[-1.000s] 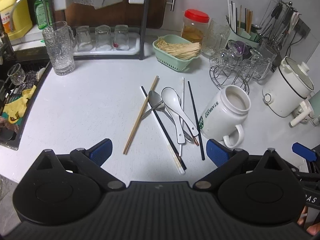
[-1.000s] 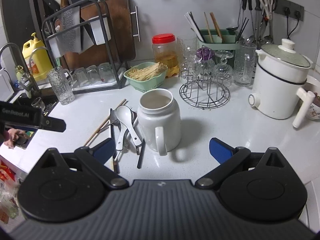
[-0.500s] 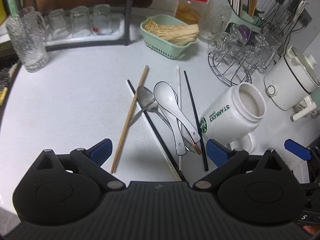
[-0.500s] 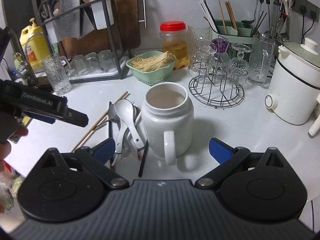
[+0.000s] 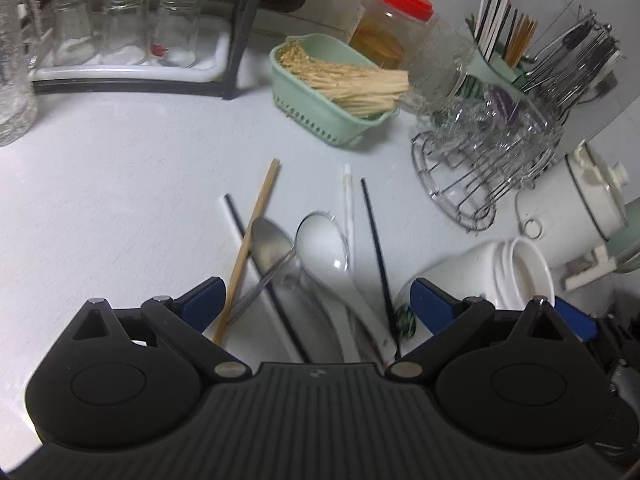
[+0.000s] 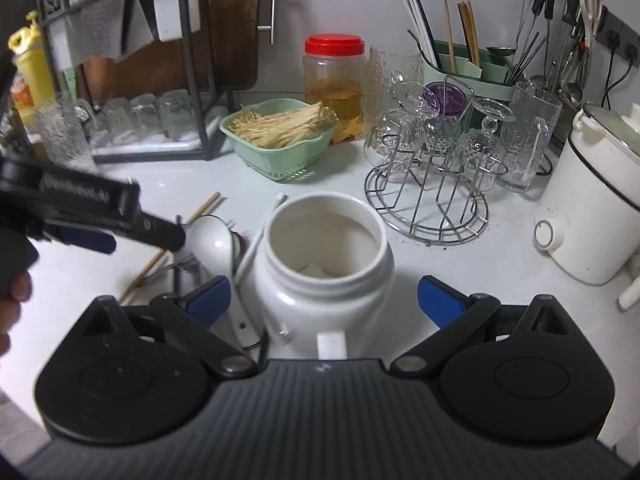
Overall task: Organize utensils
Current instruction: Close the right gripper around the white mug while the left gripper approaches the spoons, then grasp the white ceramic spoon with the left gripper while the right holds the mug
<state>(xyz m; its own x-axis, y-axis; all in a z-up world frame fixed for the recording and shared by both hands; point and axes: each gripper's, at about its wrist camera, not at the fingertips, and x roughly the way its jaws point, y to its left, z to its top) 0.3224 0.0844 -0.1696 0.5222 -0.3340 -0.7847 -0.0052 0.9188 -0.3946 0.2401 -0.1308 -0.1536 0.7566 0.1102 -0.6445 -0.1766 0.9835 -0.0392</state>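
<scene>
A pile of utensils lies on the white counter: a wooden chopstick, a metal spoon, a white ceramic spoon, a white chopstick and a black chopstick. My left gripper hovers open just over the spoon handles. The white mug stands right of the pile. In the right wrist view the mug sits upright between the spread fingers of my open right gripper, its handle toward the camera. The left gripper crosses that view above the white spoon.
A green basket of noodles, a red-lidded jar and a wire glass rack stand behind the pile. A white electric pot is at the right. A green utensil holder with chopsticks stands at the back wall, and a tray of glasses at the back left.
Both grippers have moved forward and down. The left one now sits close over the utensil pile, and the right one has closed in until the mug stands between its fingers.
</scene>
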